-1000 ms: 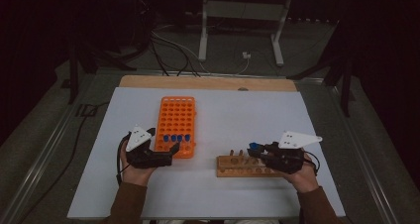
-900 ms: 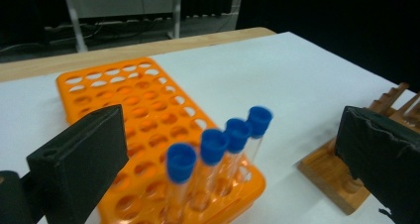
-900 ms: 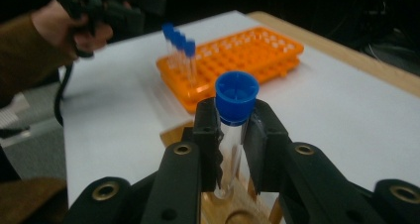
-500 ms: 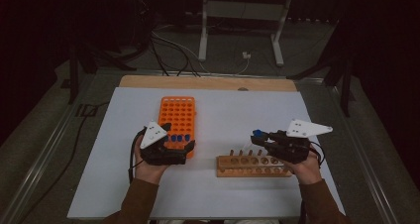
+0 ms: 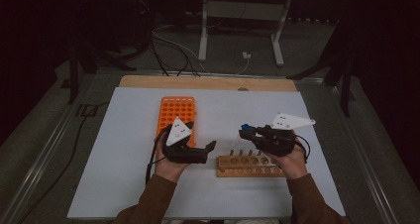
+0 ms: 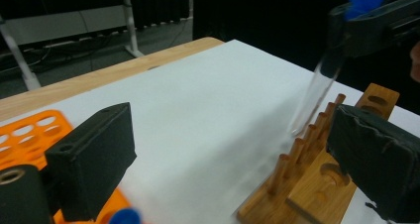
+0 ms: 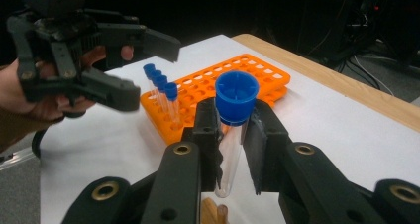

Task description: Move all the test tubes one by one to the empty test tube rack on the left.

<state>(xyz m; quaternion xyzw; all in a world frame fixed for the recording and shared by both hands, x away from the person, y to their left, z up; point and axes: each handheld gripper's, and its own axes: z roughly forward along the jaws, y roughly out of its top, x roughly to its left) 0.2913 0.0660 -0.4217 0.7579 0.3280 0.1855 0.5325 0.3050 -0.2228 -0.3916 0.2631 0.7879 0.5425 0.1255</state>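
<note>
both hands have drifted in toward the table's middle since the earlier frame, and the right one has lifted its tube clear. largest first: the white table (image 5: 124, 149) carries an orange rack (image 5: 178, 112) toward its left half and a wooden rack (image 5: 250, 166) near the front edge. the wooden rack's holes look empty, so filling it has hardly begun; four blue-capped tubes (image 7: 159, 87) wait in the orange rack. the left gripper (image 5: 200, 152) sits between the racks, its jaws wide with nothing between them, though they have just been closing a little. the right gripper (image 5: 247, 133) is clamped on a capped test tube (image 7: 233, 130), held above the wooden rack's left end, not yet seated.
</note>
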